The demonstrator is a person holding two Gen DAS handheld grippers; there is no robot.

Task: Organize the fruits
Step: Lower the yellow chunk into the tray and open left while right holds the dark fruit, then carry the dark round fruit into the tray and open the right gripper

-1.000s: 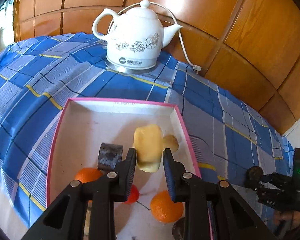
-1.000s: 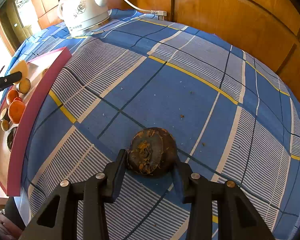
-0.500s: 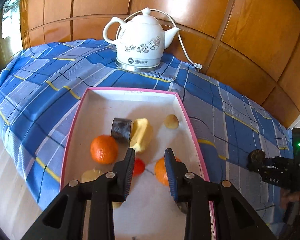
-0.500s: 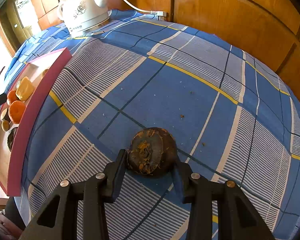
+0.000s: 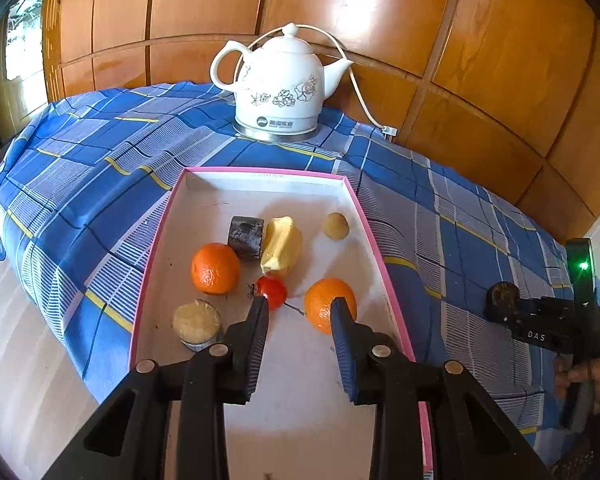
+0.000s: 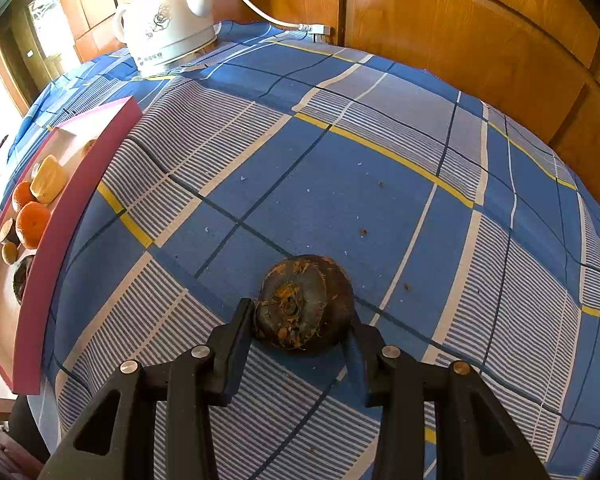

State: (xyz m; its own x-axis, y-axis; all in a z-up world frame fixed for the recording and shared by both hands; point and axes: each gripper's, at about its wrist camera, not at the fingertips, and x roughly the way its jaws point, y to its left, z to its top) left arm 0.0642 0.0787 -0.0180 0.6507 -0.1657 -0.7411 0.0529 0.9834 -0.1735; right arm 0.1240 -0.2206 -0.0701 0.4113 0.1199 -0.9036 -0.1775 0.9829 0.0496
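A pink-rimmed tray (image 5: 364, 208) holds a yellow fruit piece (image 5: 281, 246), two oranges (image 5: 215, 268) (image 5: 324, 304), a small red fruit (image 5: 272, 291), a dark chunk (image 5: 246, 237) and tan pieces. My left gripper (image 5: 300, 302) hovers over the tray's near part, open a little, with nothing between its fingers. On the blue checked cloth to the right, my right gripper (image 6: 300, 316) is shut on a dark round fruit (image 6: 304, 304) that rests on the cloth. The same gripper and fruit (image 5: 502, 294) show at the right edge of the left wrist view.
A white ceramic kettle (image 5: 278, 88) with a cord stands at the back of the table against the wood-panelled wall. The tray (image 6: 60, 232) lies left of the right gripper. A hand (image 5: 580, 376) holds the right gripper. The table edge drops off at the left.
My left gripper let go of the yellow fruit piece, which now lies in the tray beside the dark chunk, and pulled back from it. The right gripper and its fruit have not moved.
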